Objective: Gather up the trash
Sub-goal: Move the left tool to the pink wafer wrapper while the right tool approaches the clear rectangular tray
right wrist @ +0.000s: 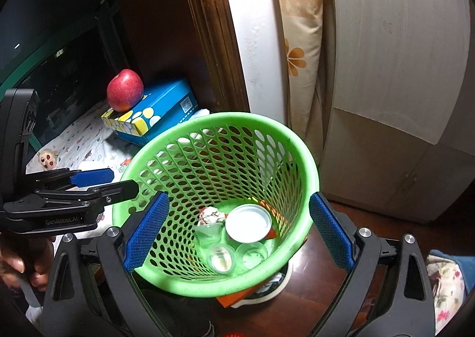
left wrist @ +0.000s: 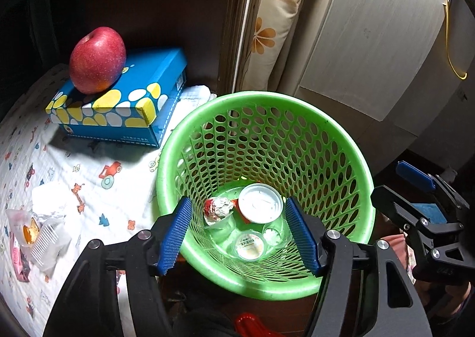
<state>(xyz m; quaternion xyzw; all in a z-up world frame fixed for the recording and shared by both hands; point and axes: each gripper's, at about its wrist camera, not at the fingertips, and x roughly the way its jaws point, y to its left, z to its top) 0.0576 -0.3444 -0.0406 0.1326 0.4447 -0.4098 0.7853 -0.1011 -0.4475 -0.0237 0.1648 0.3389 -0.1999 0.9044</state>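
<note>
A green perforated basket [left wrist: 261, 97] [right wrist: 225, 117] stands on the dark floor beside the bed. At its bottom lie a crumpled foil ball [left wrist: 218, 209] [right wrist: 211, 215], a white round lid [left wrist: 260, 203] [right wrist: 248, 224], small clear cups [left wrist: 250, 246] [right wrist: 221, 258] and an orange wrapper. My left gripper [left wrist: 239, 236] hangs open over the basket's near rim, nothing between its blue pads. My right gripper [right wrist: 237, 231] is open above the same basket, also empty. On the bedsheet to the left lie a crumpled tissue [left wrist: 50, 198] and clear plastic packaging [left wrist: 41, 239].
A red apple [left wrist: 97, 60] rests on a blue spotted tissue box [left wrist: 124, 105] on the cartoon-print sheet [left wrist: 98, 203]. A flowered pillow [left wrist: 276, 25] and a white cabinet [left wrist: 371, 39] stand behind the basket. A small doll [right wrist: 47, 158] lies on the sheet. A hand [right wrist: 17, 265] holds the left tool.
</note>
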